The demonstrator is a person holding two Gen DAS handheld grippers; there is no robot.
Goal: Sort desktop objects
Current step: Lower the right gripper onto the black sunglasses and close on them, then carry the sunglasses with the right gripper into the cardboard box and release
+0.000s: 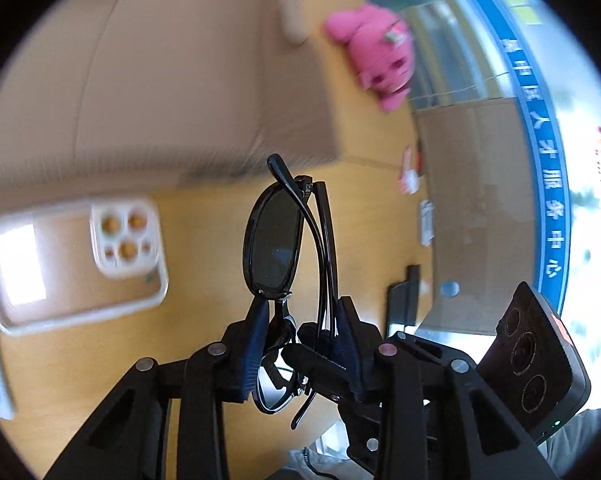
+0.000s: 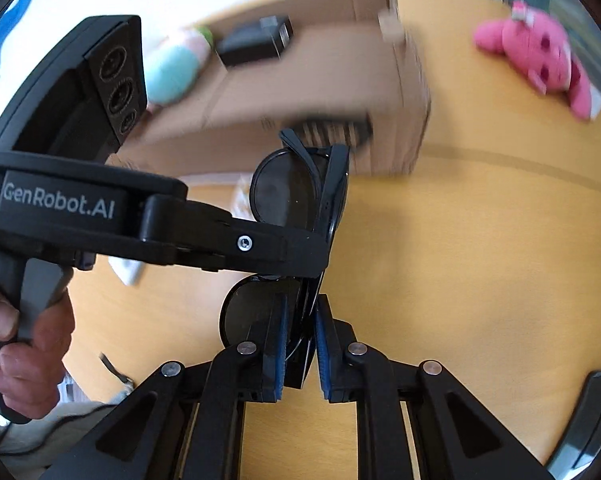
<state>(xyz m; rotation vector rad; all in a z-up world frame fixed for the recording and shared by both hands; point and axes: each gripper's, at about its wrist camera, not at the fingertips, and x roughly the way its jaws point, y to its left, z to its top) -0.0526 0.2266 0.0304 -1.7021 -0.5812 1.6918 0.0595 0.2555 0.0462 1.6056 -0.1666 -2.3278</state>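
A pair of folded black sunglasses [image 1: 276, 240] is held above the yellow-wood desk [image 1: 204, 216]. My left gripper [image 1: 302, 316] is shut on the sunglasses near their bridge and folded arms. In the right wrist view the same sunglasses [image 2: 288, 192] stand upright. My right gripper [image 2: 300, 320] is shut on their lower lens end. The left gripper's fingers [image 2: 296, 250] cross from the left and clamp their middle. The right gripper's body [image 1: 536, 356] shows at the lower right of the left wrist view.
A clear phone case [image 1: 76, 256] lies on the desk at left. A cardboard box [image 2: 312, 92] stands behind, holding a black device [image 2: 256, 40] and a teal plush [image 2: 176, 68]. A pink plush toy [image 2: 540, 56] lies at the far right. Small items [image 1: 412, 172] lie by a second box.
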